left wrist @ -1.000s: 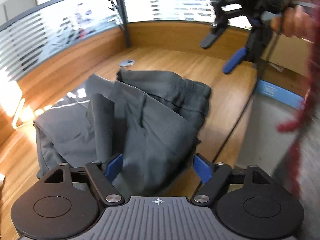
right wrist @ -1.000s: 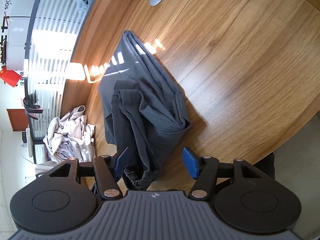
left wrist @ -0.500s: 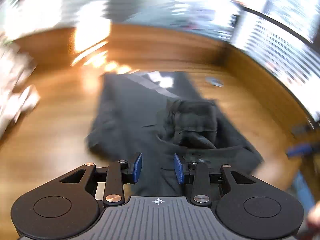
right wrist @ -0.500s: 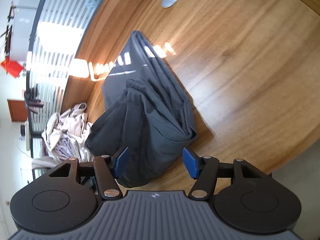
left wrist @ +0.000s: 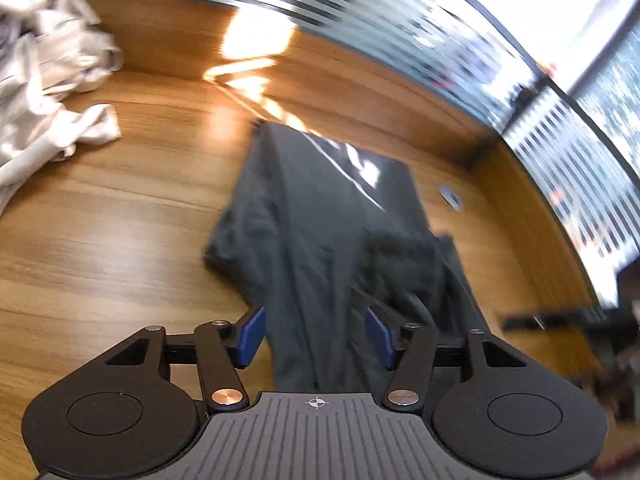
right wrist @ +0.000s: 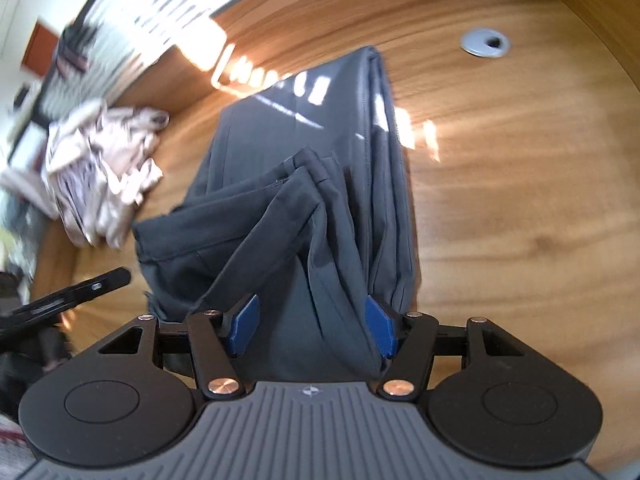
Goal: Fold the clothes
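Note:
A dark grey garment (left wrist: pixel 320 216) lies partly folded and bunched on the wooden table (left wrist: pixel 100 240). It also shows in the right wrist view (right wrist: pixel 304 200), with a raised fold running toward the camera. My left gripper (left wrist: pixel 315 337) is open, its blue pads either side of the garment's near end. My right gripper (right wrist: pixel 312 330) is open, with cloth between its pads. A finger of the left gripper (right wrist: pixel 68 296) shows at the left of the right wrist view.
A heap of pale crumpled clothes (left wrist: pixel 44 64) lies at the table's far left; it also shows in the right wrist view (right wrist: pixel 100 172). A round grey cable grommet (right wrist: pixel 485 43) sits beyond the garment. A raised wooden rim with striped glass bounds the table.
Both grippers swung round and came lower over the garment. The left gripper narrowed half a second ago and is now wide open again. The garment's folds shifted.

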`<state>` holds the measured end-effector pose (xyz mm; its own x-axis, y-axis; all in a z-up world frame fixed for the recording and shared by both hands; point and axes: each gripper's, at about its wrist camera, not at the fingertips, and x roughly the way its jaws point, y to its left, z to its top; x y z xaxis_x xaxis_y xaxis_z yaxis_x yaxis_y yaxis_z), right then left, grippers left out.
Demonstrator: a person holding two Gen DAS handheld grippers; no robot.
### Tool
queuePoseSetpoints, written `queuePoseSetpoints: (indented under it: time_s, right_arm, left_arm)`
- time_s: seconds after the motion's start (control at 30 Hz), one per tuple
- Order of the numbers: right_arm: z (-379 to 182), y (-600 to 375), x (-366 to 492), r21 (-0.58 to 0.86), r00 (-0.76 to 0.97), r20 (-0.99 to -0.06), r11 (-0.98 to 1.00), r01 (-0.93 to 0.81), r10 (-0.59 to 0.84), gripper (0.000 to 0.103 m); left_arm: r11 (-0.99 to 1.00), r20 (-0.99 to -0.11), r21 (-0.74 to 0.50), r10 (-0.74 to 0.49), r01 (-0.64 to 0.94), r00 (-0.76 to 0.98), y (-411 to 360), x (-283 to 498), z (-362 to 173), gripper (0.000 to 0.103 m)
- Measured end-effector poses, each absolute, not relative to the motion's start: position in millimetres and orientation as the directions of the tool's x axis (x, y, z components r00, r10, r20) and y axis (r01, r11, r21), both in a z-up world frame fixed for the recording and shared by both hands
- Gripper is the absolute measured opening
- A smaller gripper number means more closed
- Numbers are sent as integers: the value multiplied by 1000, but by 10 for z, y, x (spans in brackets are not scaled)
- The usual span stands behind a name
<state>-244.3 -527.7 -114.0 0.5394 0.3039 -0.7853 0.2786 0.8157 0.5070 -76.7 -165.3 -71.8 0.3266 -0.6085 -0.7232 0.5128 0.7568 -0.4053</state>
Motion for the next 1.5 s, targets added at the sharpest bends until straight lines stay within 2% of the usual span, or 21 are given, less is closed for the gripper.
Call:
queuePoseSetpoints:
  time_s: [0.17, 0.23, 0.37, 0.4, 0.47, 0.53, 0.6, 0.73, 0.83, 0.87, 0.93, 1.03, 1.07, 1.1, 1.13, 1.23, 1.43, 1.5]
  right_arm:
    - [-1249, -5208, -2227, 469, 502, -807, 854, 224, 311, 64]
    - [-1287, -5187, -2161, 458, 489, -814, 865, 207, 314, 64]
    - [-1345, -5154, -2093, 427, 465, -832, 885, 186, 304, 58]
    - [-1356, -5156, -2095, 420, 463, -836, 888, 189, 296, 52]
    - [-1377, -5160, -2105, 405, 459, -843, 893, 195, 281, 36]
    - [-1382, -5189, -2143, 394, 463, -845, 898, 198, 268, 7]
    - [-1365, -5251, -2209, 419, 478, -833, 882, 217, 278, 5]
    - [-1322, -5326, -2356, 443, 495, -824, 858, 258, 277, 5]
    - [-1403, -5340, -2439, 466, 502, -818, 836, 290, 281, 5]
    - [-1446, -5331, -2450, 468, 504, -818, 832, 298, 279, 5]
    - [-1514, -5296, -2438, 455, 504, -821, 840, 296, 268, 8]
    - [-1491, -5292, -2394, 446, 507, -819, 854, 268, 268, 14]
    - [-1457, -5300, -2384, 445, 518, -812, 859, 253, 268, 14]
    - [-1422, -5308, -2374, 443, 529, -805, 864, 238, 267, 21]
    - [-1401, -5323, -2353, 442, 541, -798, 868, 226, 266, 33]
    - [-1355, -5377, -2262, 435, 568, -780, 880, 192, 262, 40]
    - [-1437, -5536, -1885, 452, 552, -781, 874, 177, 292, 42]
    - [-1464, -5555, -1786, 466, 538, -780, 871, 157, 320, 39]
  left_arm:
    - [675, -747, -344, -618, 653, 245, -1799, -1006, -714, 74]
    - [649, -760, -296, -604, 701, 239, -1881, -1116, -746, 83]
    - [629, -789, -216, -563, 746, 246, -2070, -1248, -919, 84]
    - [631, -794, -189, -549, 753, 261, -2102, -1266, -952, 81]
    - [631, -791, -152, -539, 761, 290, -2128, -1265, -980, 69]
    - [634, -777, -149, -550, 759, 307, -2126, -1227, -951, 35]
    - [665, -761, -189, -564, 722, 321, -2074, -1123, -906, 32]
    - [736, -758, -289, -567, 612, 323, -1960, -840, -908, 31]
    - [768, -799, -317, -532, 556, 280, -1998, -691, -1067, 31]
    - [780, -810, -325, -522, 534, 268, -1997, -657, -1136, 33]
    - [803, -831, -339, -500, 490, 243, -1995, -588, -1276, 43]
    - [823, -826, -420, -522, 383, 215, -1887, -492, -1329, 46]
    - [819, -818, -433, -532, 377, 216, -1870, -492, -1294, 46]
    - [812, -811, -440, -543, 384, 219, -1866, -504, -1251, 46]
    - [806, -804, -442, -551, 394, 225, -1863, -509, -1210, 46]
    - [788, -782, -433, -570, 437, 254, -1894, -515, -1081, 53]
    - [775, -753, -432, -591, 461, 289, -2139, -326, -1046, 56]
    - [774, -753, -438, -593, 456, 284, -2207, -263, -1083, 57]
